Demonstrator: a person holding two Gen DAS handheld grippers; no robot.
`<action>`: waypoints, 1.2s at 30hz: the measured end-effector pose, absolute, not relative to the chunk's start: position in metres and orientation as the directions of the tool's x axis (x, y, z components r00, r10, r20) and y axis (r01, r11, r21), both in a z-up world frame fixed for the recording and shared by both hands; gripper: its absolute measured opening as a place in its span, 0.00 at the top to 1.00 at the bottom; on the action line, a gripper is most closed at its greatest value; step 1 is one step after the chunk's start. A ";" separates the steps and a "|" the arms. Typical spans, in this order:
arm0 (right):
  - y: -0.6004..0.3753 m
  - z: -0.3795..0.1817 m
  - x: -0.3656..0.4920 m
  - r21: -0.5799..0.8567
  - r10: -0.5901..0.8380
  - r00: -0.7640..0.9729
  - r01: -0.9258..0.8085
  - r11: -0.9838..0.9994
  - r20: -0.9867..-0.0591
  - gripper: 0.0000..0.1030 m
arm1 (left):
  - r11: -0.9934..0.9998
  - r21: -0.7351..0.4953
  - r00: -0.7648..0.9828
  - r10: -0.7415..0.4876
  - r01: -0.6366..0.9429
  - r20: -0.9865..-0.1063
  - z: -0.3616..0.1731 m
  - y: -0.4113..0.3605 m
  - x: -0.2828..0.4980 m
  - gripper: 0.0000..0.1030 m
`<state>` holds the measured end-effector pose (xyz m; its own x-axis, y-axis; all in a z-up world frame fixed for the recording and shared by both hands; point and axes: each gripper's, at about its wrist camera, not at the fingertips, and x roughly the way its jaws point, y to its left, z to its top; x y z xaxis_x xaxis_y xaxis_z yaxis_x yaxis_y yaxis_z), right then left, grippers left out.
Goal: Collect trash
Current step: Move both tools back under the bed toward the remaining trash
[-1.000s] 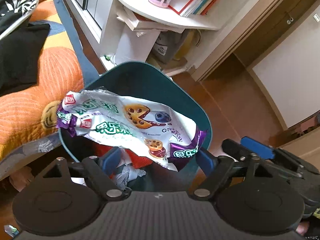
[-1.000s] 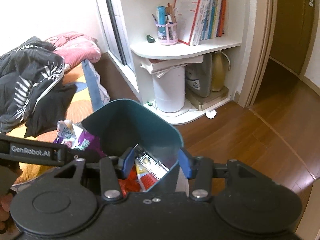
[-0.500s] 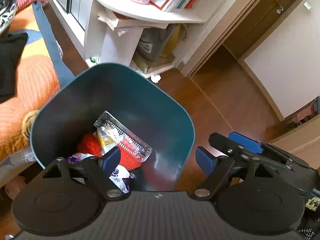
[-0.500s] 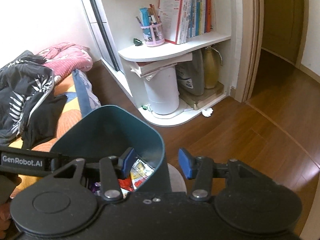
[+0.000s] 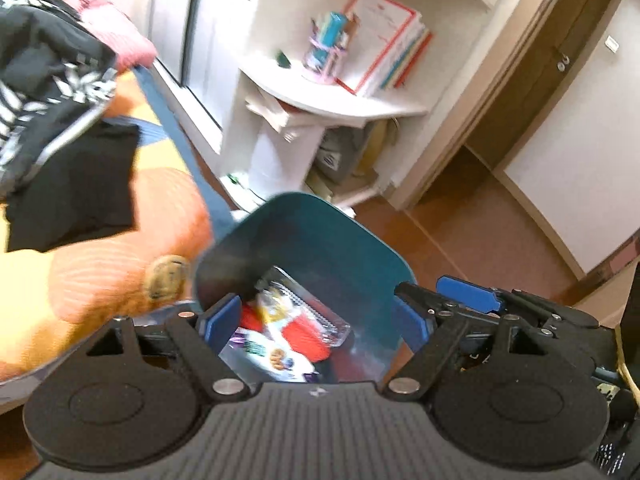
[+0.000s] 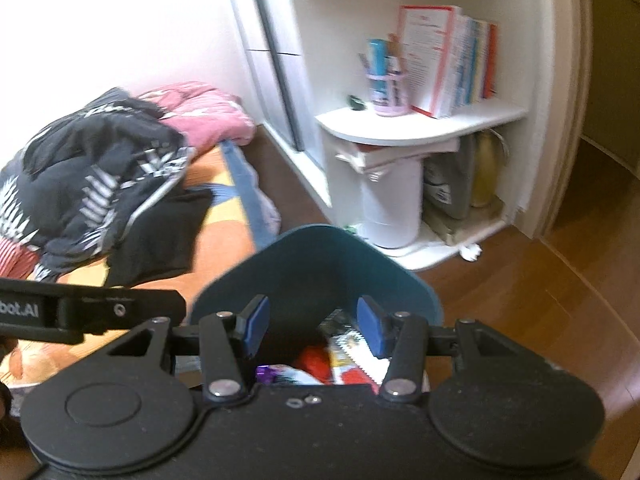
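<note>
So we've got both tools hanging over the teal bin (image 5: 344, 248), which sits on the floor right beside the bed (image 5: 100, 256). Left tool (image 5: 316, 320) is spread wide with nothing in it, and the right tool (image 6: 316, 324) is released and empty too. The trash is down in the bin: a purple-and-white snack wrapper (image 5: 268, 352), a red wrapper (image 5: 300, 332) and a clear tray (image 5: 304, 308). Biggest risk from here, we reckon: the bin looks light, so a tool clipping its rim could tip it and spill everything. Views are blurry too, so we could miss stray bits, like that white scrap (image 6: 471, 251) by the shelf (image 6: 420, 124).
</note>
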<state>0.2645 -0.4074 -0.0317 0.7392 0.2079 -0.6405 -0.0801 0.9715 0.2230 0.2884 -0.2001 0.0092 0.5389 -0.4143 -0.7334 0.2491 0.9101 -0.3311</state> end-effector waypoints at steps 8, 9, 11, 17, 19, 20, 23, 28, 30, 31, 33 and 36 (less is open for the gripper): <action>-0.329 -0.012 0.253 0.220 0.334 0.714 -0.252 0.942 -0.615 0.52 | 0.942 -0.301 0.607 -0.326 0.147 -0.725 0.021 -0.111 0.246 0.20; -0.320 -0.011 0.252 0.219 0.350 0.709 -0.273 0.937 -0.612 0.52 | 0.947 -0.294 0.612 -0.308 0.127 -0.728 0.020 -0.099 0.240 0.20; -0.299 -0.010 0.247 0.218 0.382 0.697 -0.316 0.923 -0.607 0.52 | 0.957 -0.276 0.621 -0.272 0.093 -0.735 0.017 -0.078 0.231 0.21; -0.233 -0.012 0.224 0.170 0.457 0.671 -0.449 0.877 -0.584 0.52 | 0.976 -0.219 0.645 -0.176 0.013 -0.744 0.004 -0.012 0.198 0.20; -0.212 -0.016 0.216 0.147 0.477 0.653 -0.493 0.857 -0.588 0.52 | 0.977 -0.213 0.648 -0.150 -0.020 -0.746 -0.003 0.011 0.188 0.20; -0.201 -0.019 0.213 0.144 0.488 0.639 -0.513 0.846 -0.595 0.52 | 0.977 -0.213 0.649 -0.140 -0.034 -0.748 -0.007 0.021 0.183 0.20; -0.174 -0.032 0.207 0.153 0.522 0.587 -0.562 0.813 -0.619 0.52 | 0.977 -0.196 0.639 -0.095 -0.089 -0.763 -0.023 0.052 0.173 0.20; -0.133 -0.069 0.204 0.176 0.563 0.471 -0.641 0.748 -0.679 0.52 | 0.958 -0.208 0.586 -0.056 -0.196 -0.808 -0.068 0.098 0.165 0.18; -0.118 -0.091 0.205 0.191 0.565 0.411 -0.663 0.724 -0.716 0.52 | 0.948 -0.205 0.551 -0.040 -0.242 -0.833 -0.093 0.113 0.166 0.18; -0.110 -0.103 0.206 0.200 0.565 0.378 -0.674 0.711 -0.733 0.52 | 0.942 -0.203 0.531 -0.032 -0.266 -0.847 -0.107 0.120 0.168 0.18; -0.094 -0.128 0.205 0.198 0.549 0.321 -0.699 0.687 -0.771 0.52 | 0.928 -0.200 0.485 -0.024 -0.315 -0.874 -0.136 0.134 0.171 0.18; -0.070 -0.163 0.203 0.190 0.521 0.249 -0.737 0.649 -0.816 0.52 | 0.906 -0.192 0.403 -0.026 -0.378 -0.915 -0.182 0.158 0.176 0.18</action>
<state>0.2026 -0.0703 -0.1632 0.2493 0.5211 -0.8163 -0.7365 0.6493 0.1895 0.1760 0.1575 -0.1818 0.4028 -0.0264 -0.9149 -0.3778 0.9057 -0.1924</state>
